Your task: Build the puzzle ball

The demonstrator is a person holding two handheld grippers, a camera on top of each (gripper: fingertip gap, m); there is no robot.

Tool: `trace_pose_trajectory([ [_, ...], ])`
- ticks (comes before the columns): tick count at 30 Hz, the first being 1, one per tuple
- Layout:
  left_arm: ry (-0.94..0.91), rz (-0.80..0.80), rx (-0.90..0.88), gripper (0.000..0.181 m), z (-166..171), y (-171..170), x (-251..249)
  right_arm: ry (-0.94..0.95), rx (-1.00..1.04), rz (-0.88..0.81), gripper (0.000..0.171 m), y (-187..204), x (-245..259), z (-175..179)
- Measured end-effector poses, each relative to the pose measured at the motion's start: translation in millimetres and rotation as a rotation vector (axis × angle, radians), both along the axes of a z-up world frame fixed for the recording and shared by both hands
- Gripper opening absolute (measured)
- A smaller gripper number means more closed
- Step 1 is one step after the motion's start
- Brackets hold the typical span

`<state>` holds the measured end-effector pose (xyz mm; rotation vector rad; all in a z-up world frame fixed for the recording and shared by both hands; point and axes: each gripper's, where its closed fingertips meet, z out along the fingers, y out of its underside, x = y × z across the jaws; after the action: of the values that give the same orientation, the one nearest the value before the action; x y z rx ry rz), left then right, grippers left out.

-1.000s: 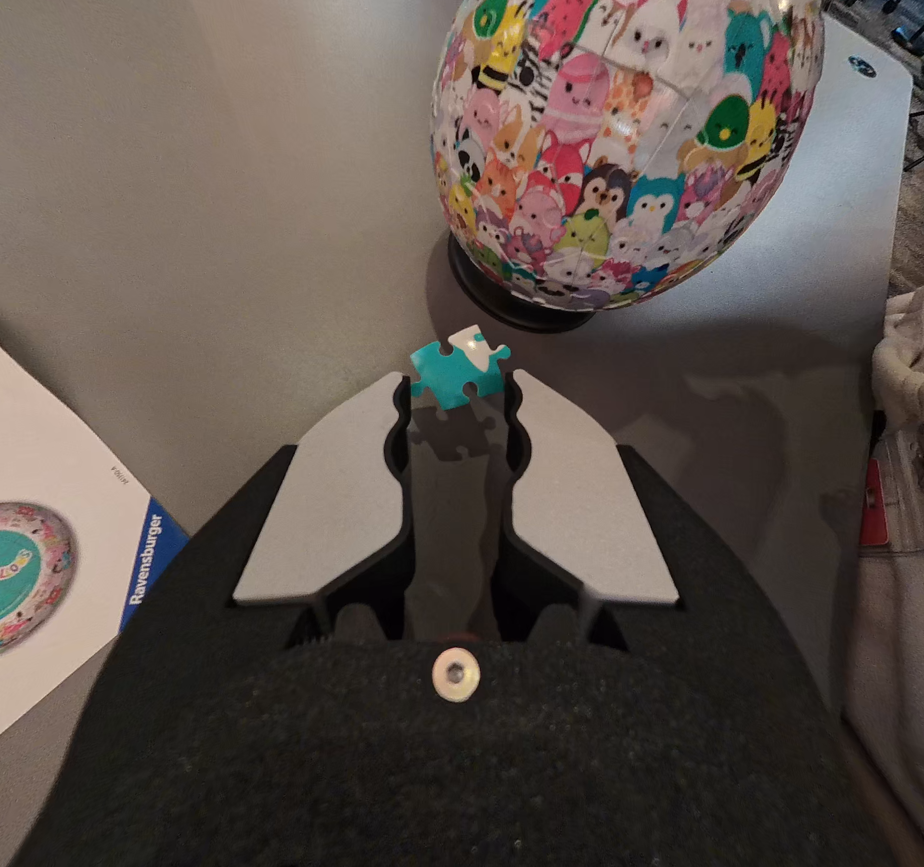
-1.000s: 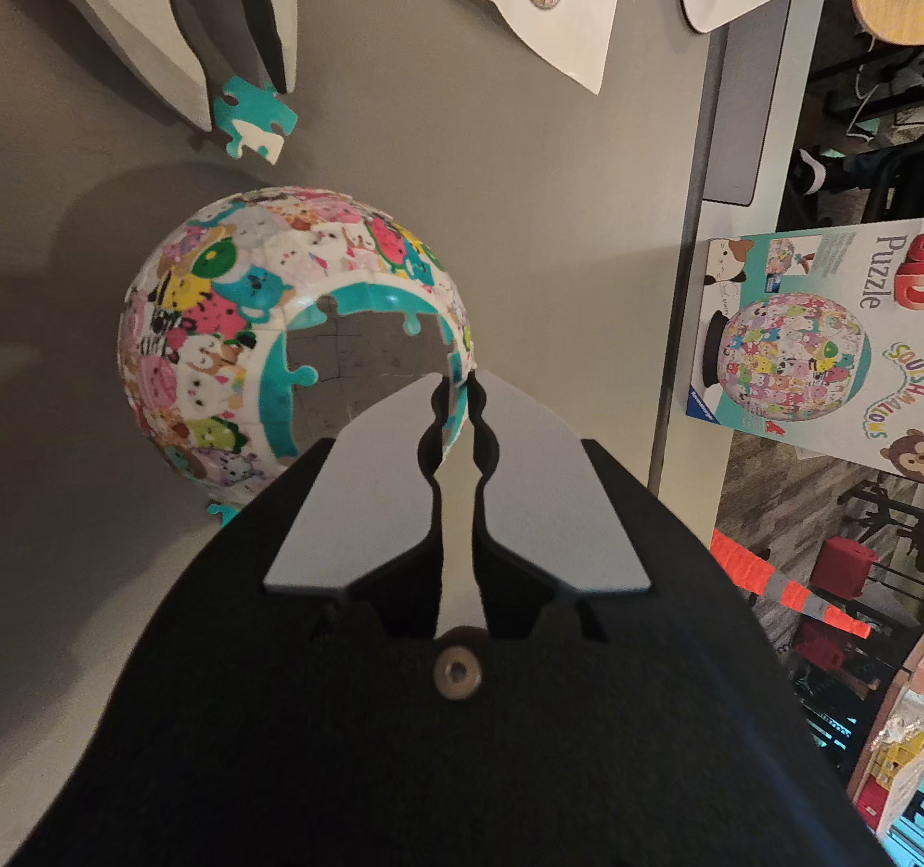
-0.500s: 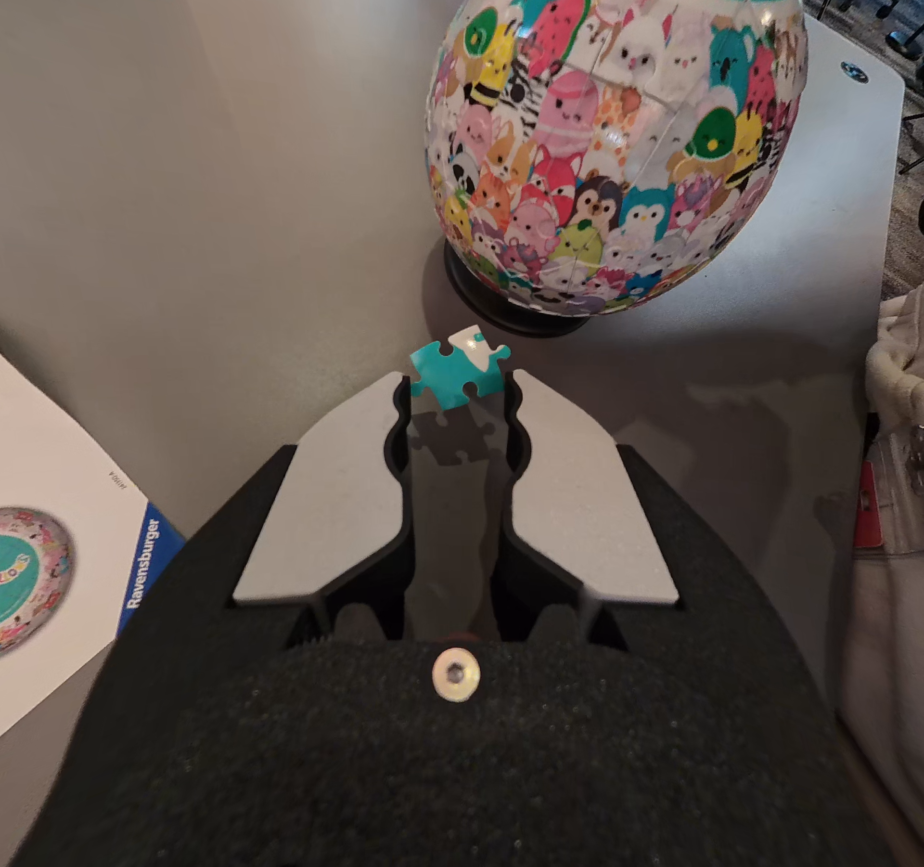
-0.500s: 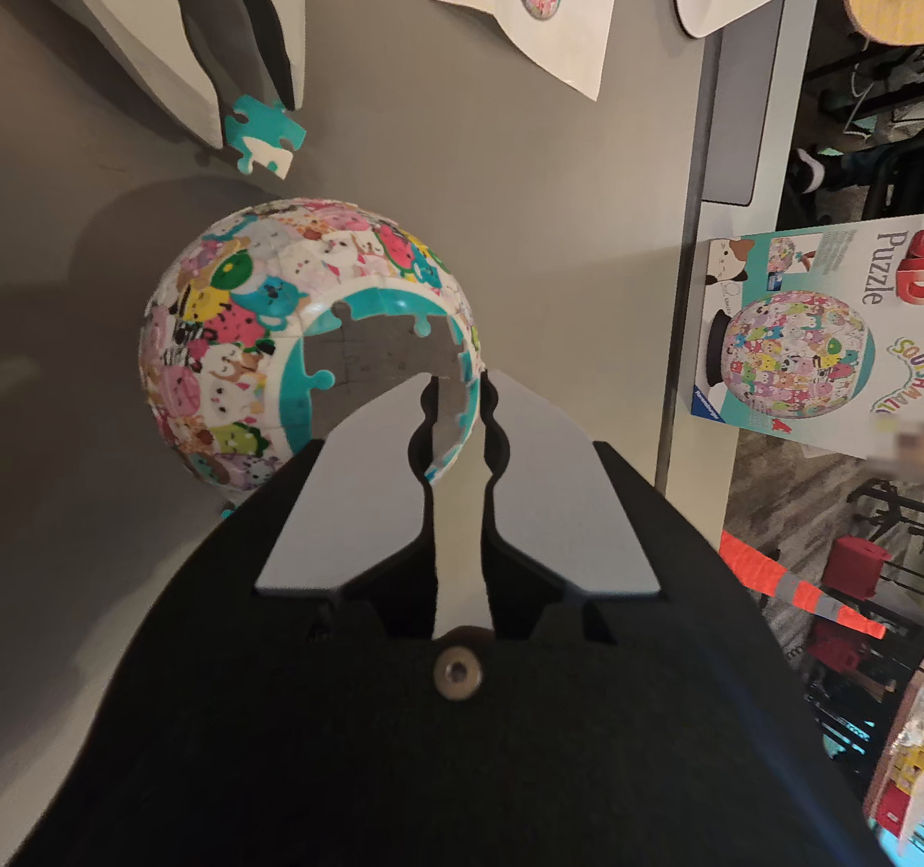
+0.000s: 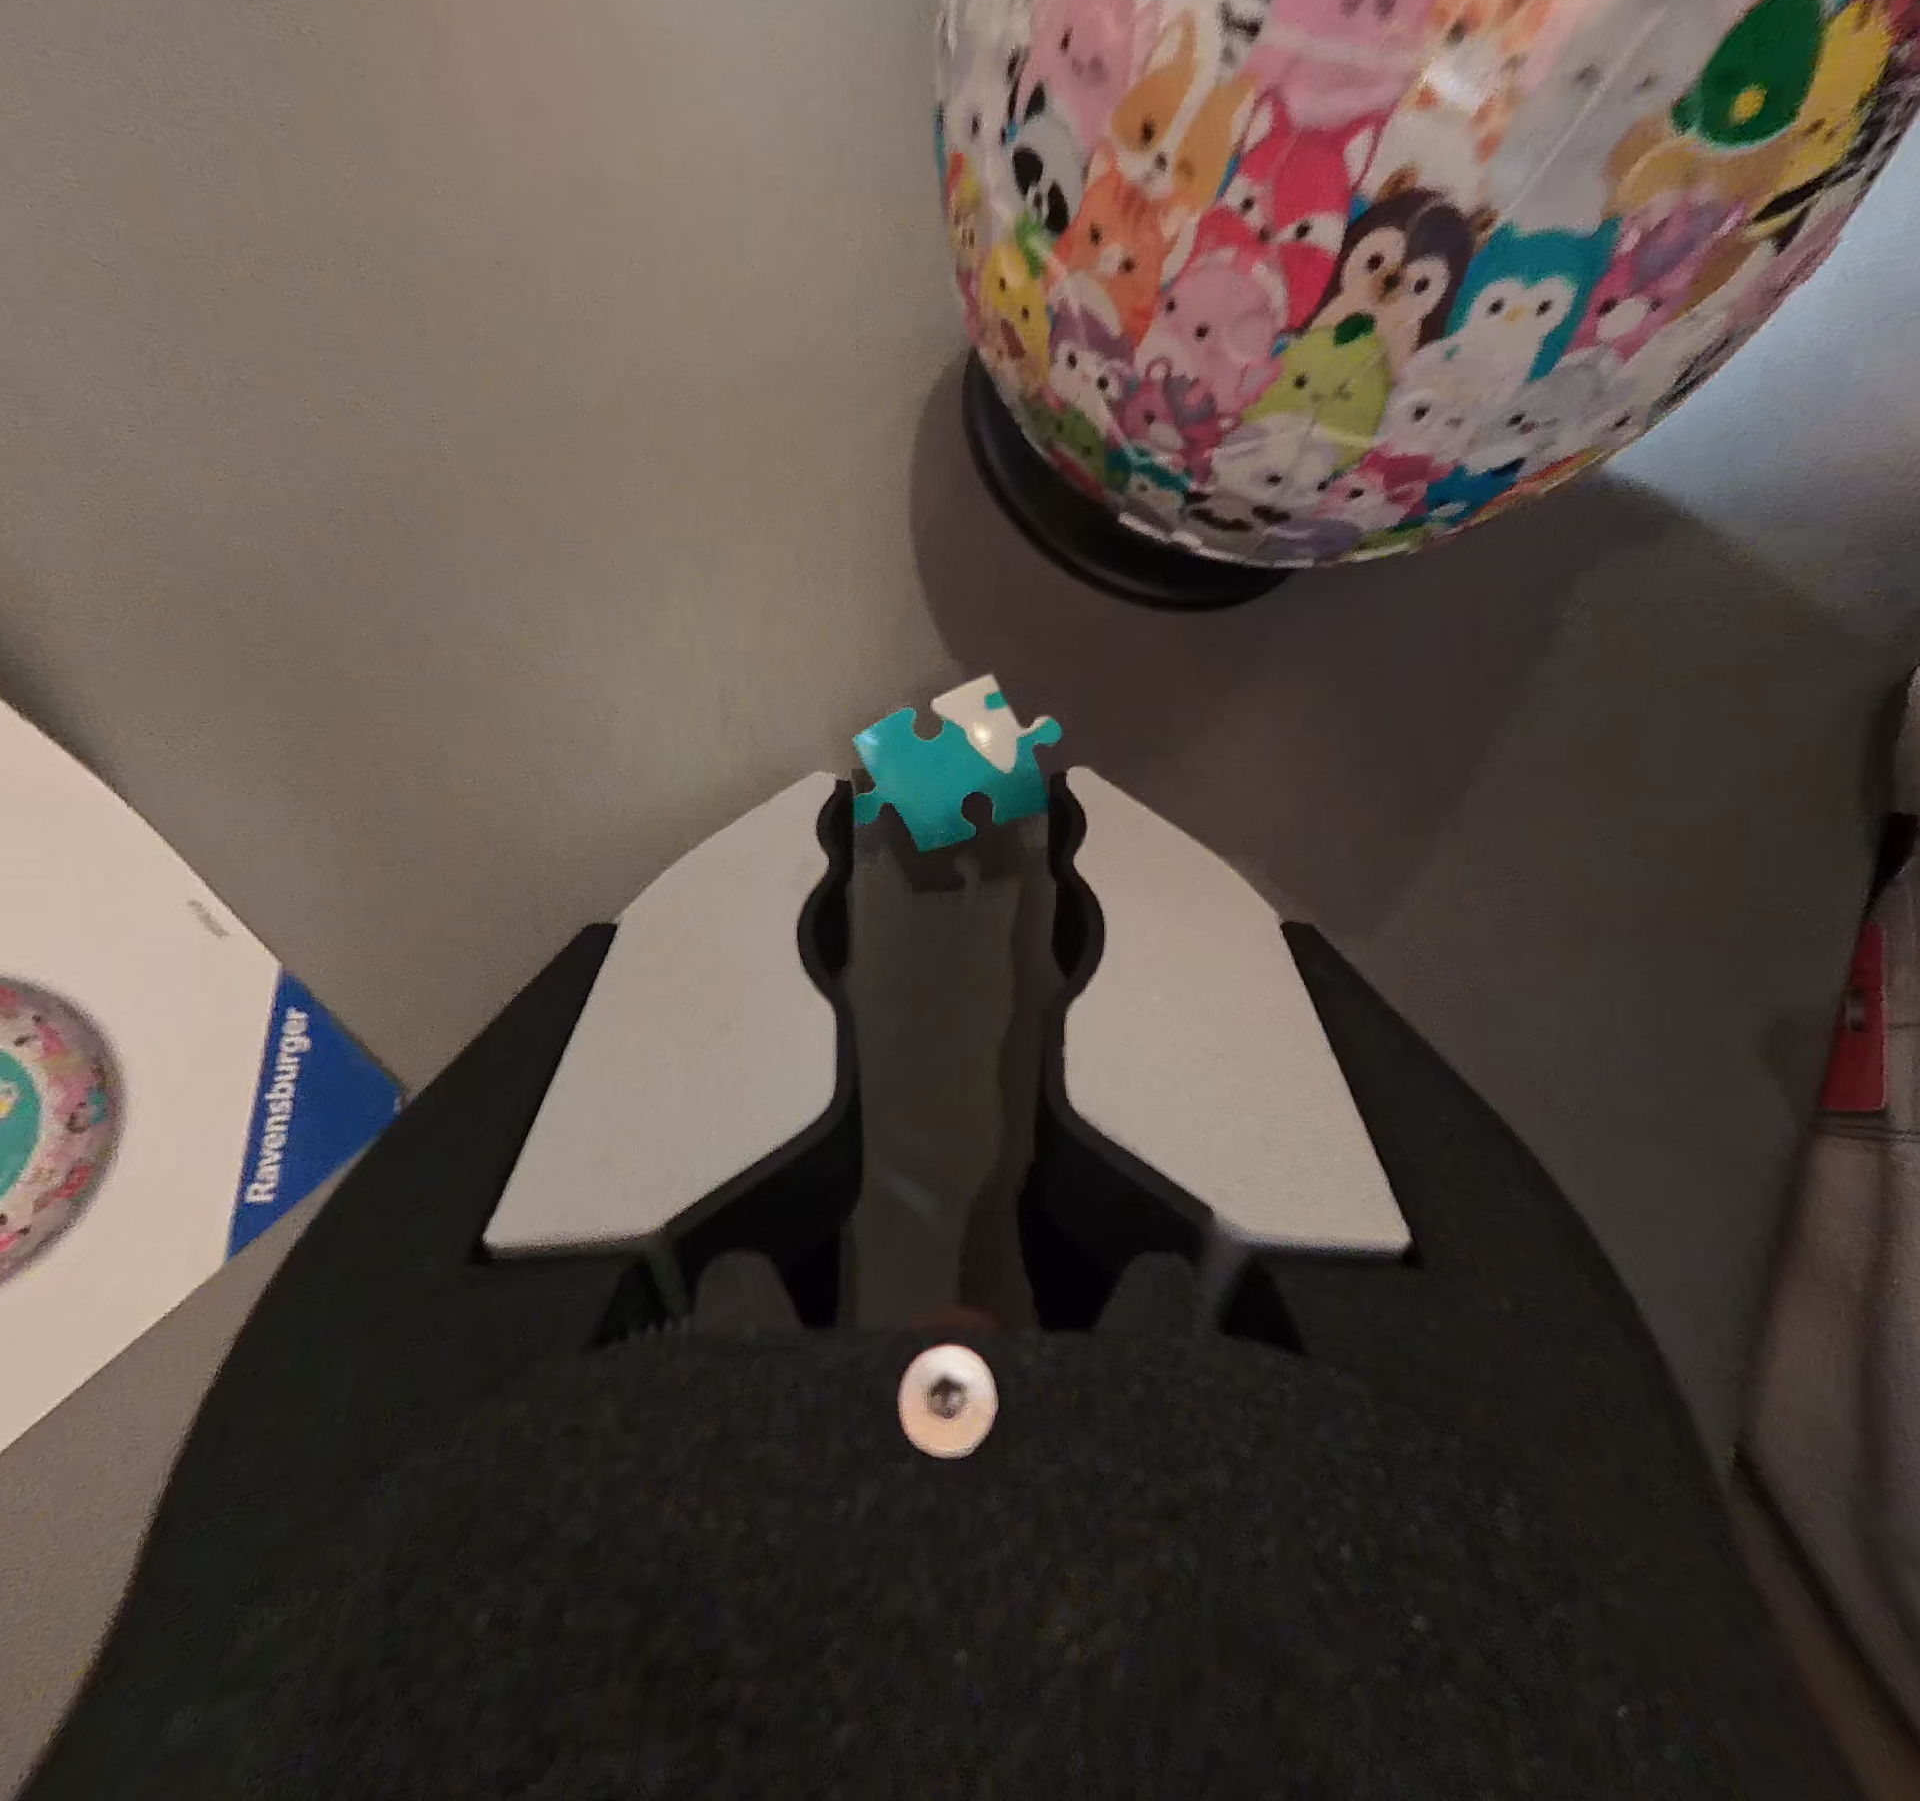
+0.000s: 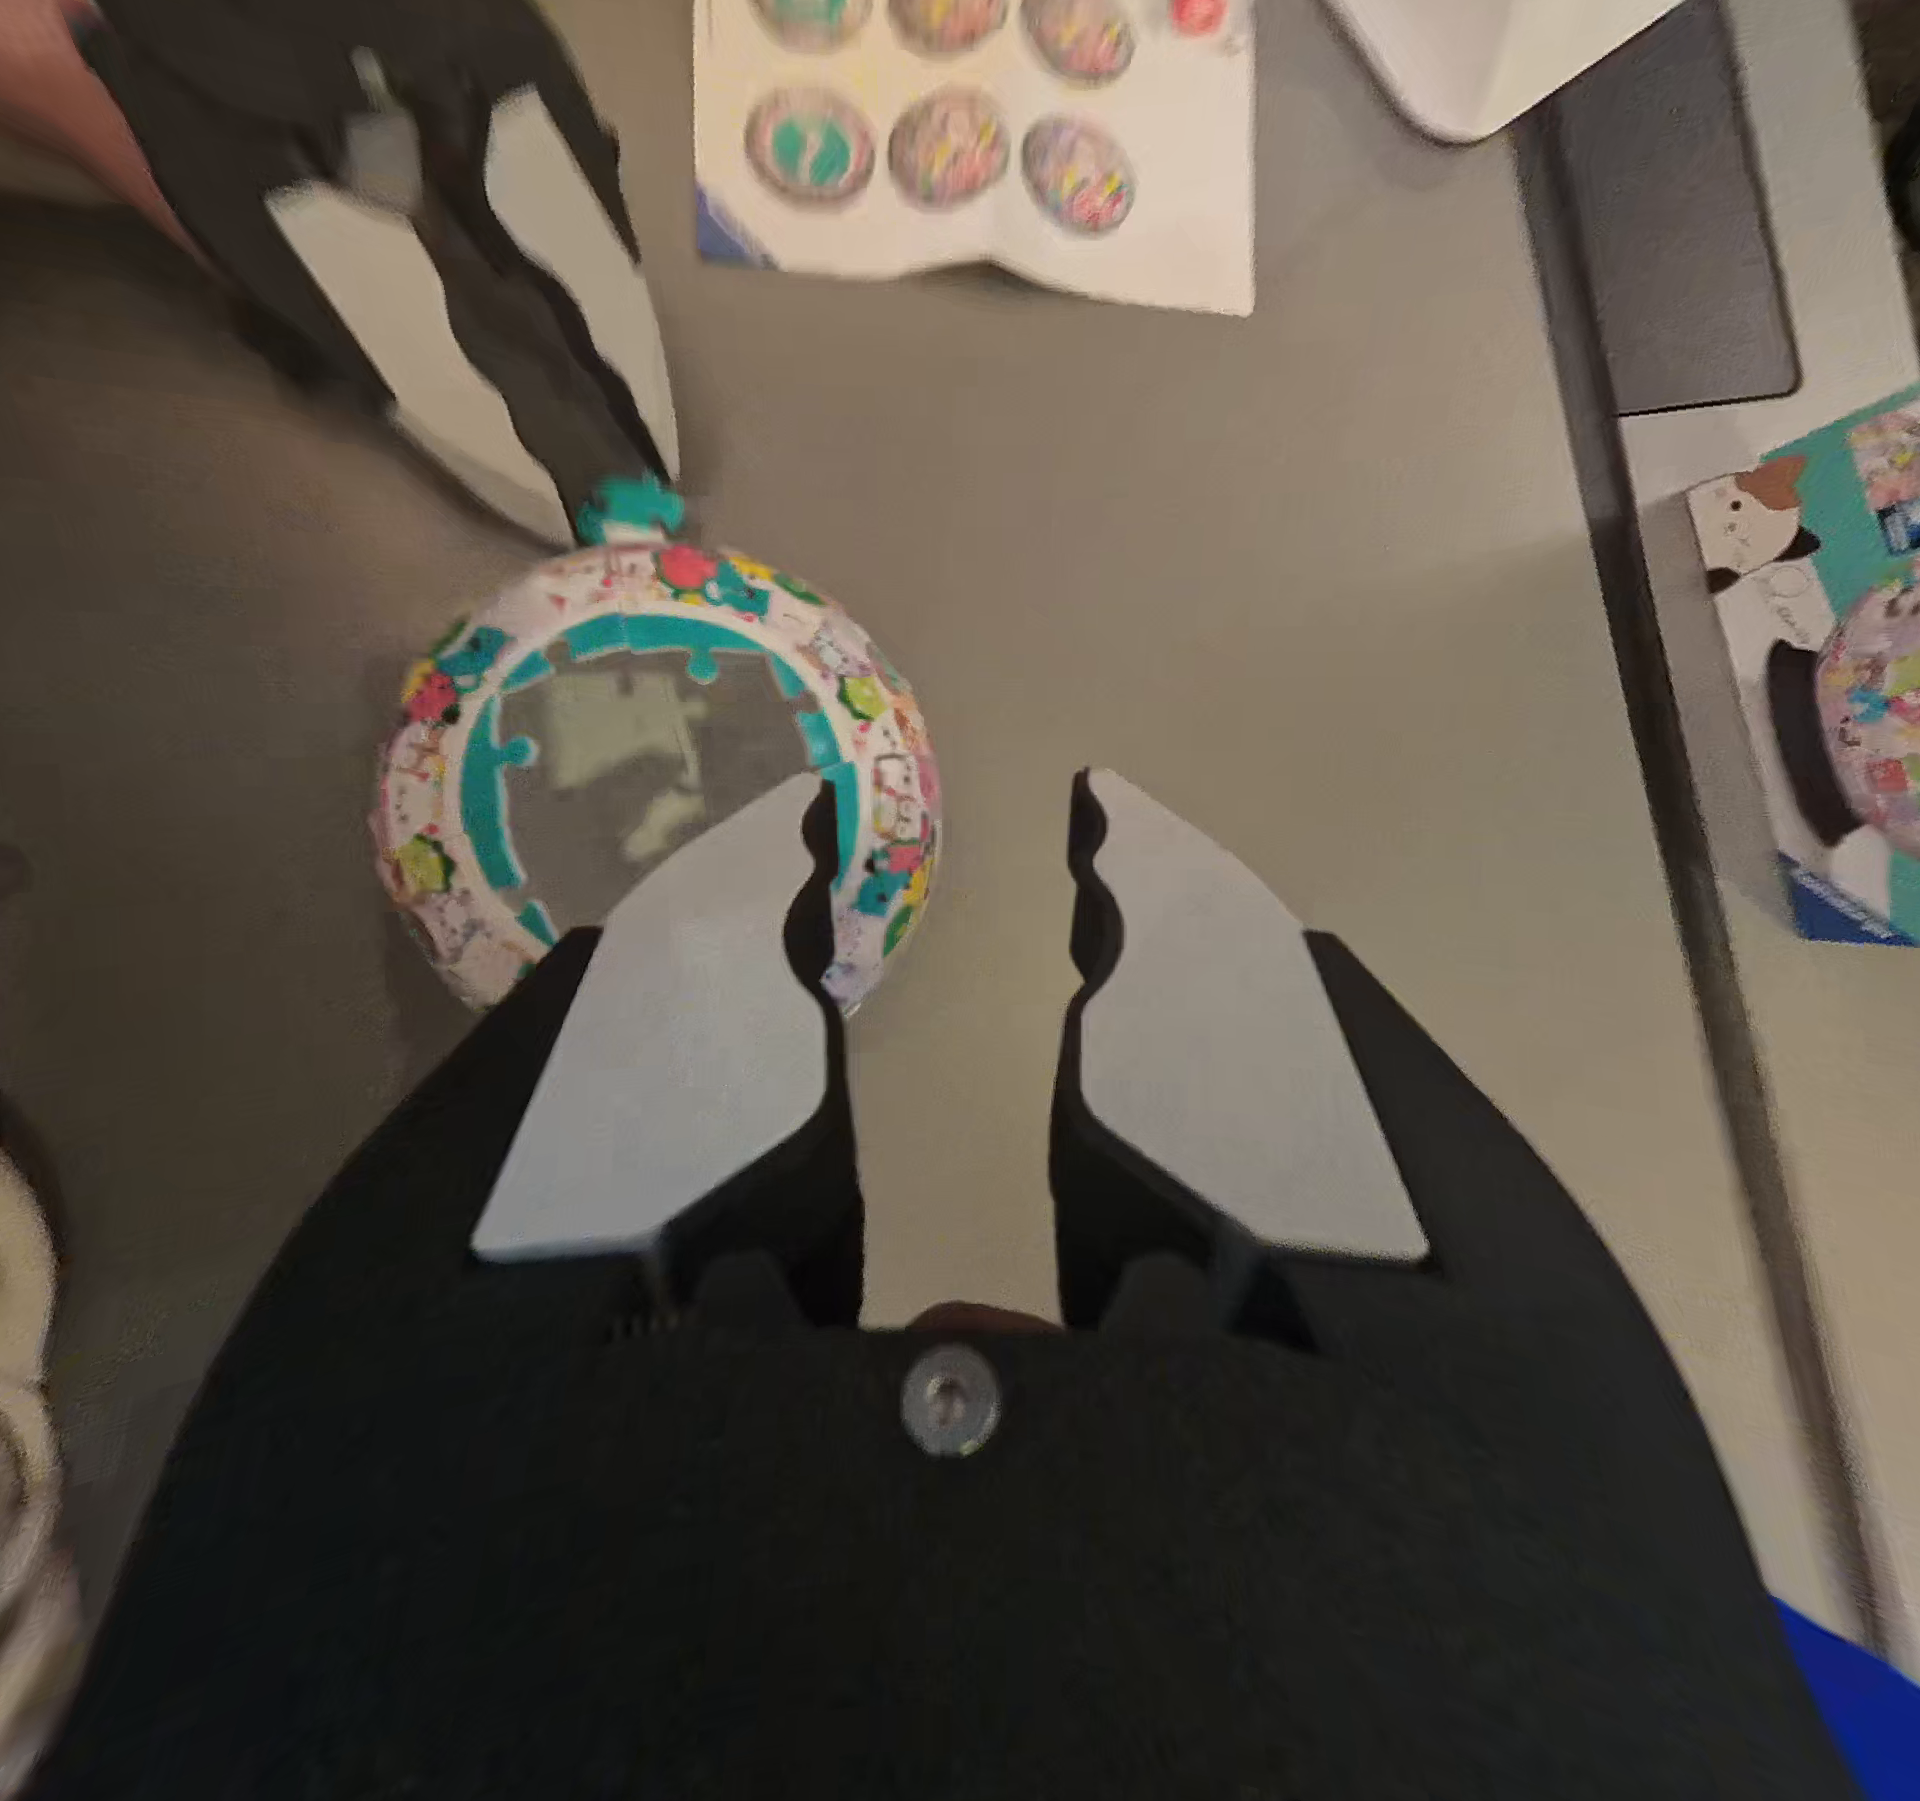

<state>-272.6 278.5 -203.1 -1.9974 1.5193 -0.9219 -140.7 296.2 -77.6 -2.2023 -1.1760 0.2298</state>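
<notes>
The colourful puzzle ball (image 5: 1403, 224) stands on a black ring stand (image 5: 1101, 536) on the grey table. From above it shows a large open hole at the top with a teal rim (image 6: 644, 764). My left gripper (image 5: 951, 790) is shut on a teal and white puzzle piece (image 5: 951, 775) and holds it just above the table, short of the ball. It also shows in the right wrist view (image 6: 623, 494), with the piece (image 6: 629, 510) near the ball's far edge. My right gripper (image 6: 951, 795) is open and empty, above the ball's right side.
A white instruction sheet (image 5: 135, 1076) lies at the left; it also shows in the right wrist view (image 6: 977, 99). The puzzle box (image 6: 1829, 712) lies past the table's right edge. A white object (image 6: 1475, 6) and a dark pad (image 6: 1662, 224) sit at the far right.
My right gripper has opened, let go of the ball's rim and pulled back and up. My left gripper has carried the piece closer to the ball.
</notes>
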Motion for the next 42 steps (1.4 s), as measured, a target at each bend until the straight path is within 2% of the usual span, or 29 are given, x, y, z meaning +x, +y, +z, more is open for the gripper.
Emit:
trace_pose_trajectory([
  [1,0.012,-0.004,-0.011,0.036,-2.6,-1.0,0.0,0.111,-0.008,-0.035,0.042,-2.0,6.2,4.5],
  [2,0.017,-0.005,-0.019,0.036,-2.9,-1.3,0.5,0.244,-0.057,-0.065,0.048,-9.9,11.3,5.2],
  [3,0.024,-0.009,-0.03,0.036,-3.2,-2.0,0.8,0.395,-0.138,-0.1,0.062,-21.4,14.5,3.1],
  [5,0.037,-0.026,-0.048,0.036,-3.9,-4.0,0.9,0.672,-0.287,-0.177,0.07,-48.9,19.0,-4.9],
  [8,0.029,-0.052,-0.11,0.048,2.3,-5.9,0.4,0.782,-0.275,-0.32,0.083,-80.5,24.3,-30.1],
  [13,-0.14,-0.191,-0.268,0.071,50.1,-17.1,17.1,0.945,-0.322,-0.421,0.099,-103.1,-6.1,-51.5],
  [15,-0.212,-0.248,-0.292,0.08,66.6,-24.1,30.0,0.96,-0.32,-0.417,0.106,-101.1,-15.5,-55.2],
  [17,-0.243,-0.285,-0.316,0.082,74.0,-33.4,39.9,0.975,-0.304,-0.397,0.108,-97.2,-20.8,-53.0],
  [24,-0.256,-0.2,-0.306,0.081,69.8,-48.4,44.4,0.959,-0.25,-0.368,0.115,-78.2,-10.3,-49.4],
  [26,-0.262,-0.204,-0.319,0.071,67.9,-58.0,42.6,0.971,-0.252,-0.351,0.115,-71.0,-4.1,-49.3],
  [28,-0.278,-0.157,-0.304,0.074,65.4,-52.1,42.8,0.953,-0.257,-0.364,0.114,-68.0,4.9,-53.5],
  [31,-0.269,-0.106,-0.306,0.095,61.7,-38.9,45.1,0.949,-0.284,-0.372,0.115,-78.9,6.7,-56.0],
  [35,-0.295,-0.131,-0.3,0.096,64.9,-45.3,53.5,1.044,-0.317,-0.354,0.118,-87.6,-7.1,-45.1],
  [39,-0.3,-0.129,-0.307,0.099,63.4,-57.2,54.4,1.036,-0.284,-0.36,0.121,-73.6,-3.1,-43.2],
  [42,-0.309,-0.136,-0.33,0.093,60.9,-68.8,51.4,1.03,-0.279,-0.329,0.12,-61.7,0.1,-41.5],
])
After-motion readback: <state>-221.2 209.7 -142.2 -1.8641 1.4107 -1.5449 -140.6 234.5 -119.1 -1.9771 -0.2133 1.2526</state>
